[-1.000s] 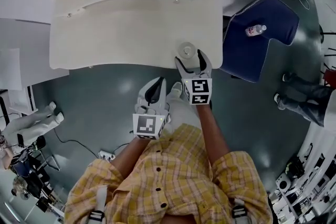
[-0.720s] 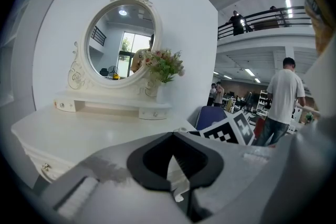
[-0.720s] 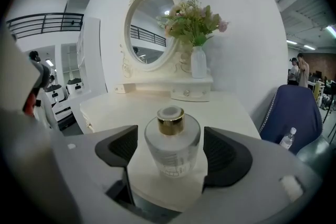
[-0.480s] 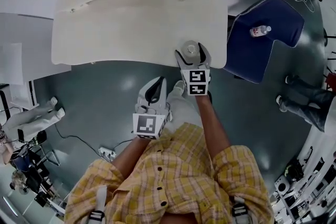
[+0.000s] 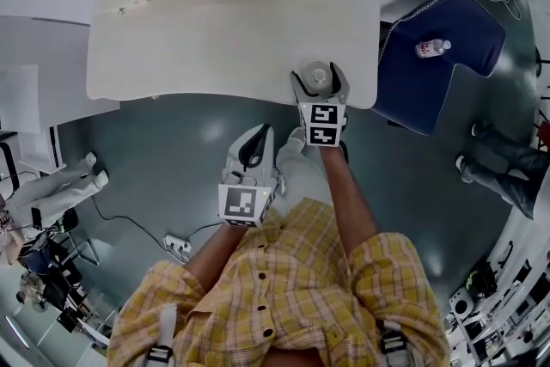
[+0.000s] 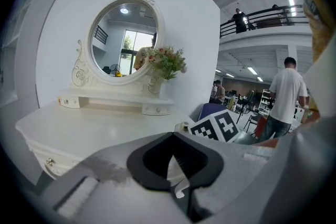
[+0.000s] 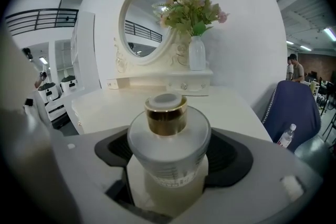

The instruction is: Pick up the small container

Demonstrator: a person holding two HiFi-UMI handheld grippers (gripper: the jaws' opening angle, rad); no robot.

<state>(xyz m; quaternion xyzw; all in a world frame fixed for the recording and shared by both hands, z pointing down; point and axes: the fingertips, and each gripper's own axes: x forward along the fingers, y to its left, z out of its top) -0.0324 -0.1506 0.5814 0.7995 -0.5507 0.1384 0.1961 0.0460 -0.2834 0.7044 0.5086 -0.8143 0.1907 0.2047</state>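
right gripper (image 5: 317,75): jaws just been opening, spread around small frosted gold-collared container (image 7: 168,136) on white dressing table (image 5: 215,47); unclamped | left gripper (image 5: 260,133): clenched, empty

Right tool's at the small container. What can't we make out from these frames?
- Contact: the right tool, whose jaws have just been opening, straddles the small container. Its wide body covers the pad faces in the right gripper view, and the head view is too small.
- Container base: hidden behind the tool's frame, right gripper view.
- Label print: blurred, unreadable.
- Left gripper view: the right tool's marker cube hides most of the container.
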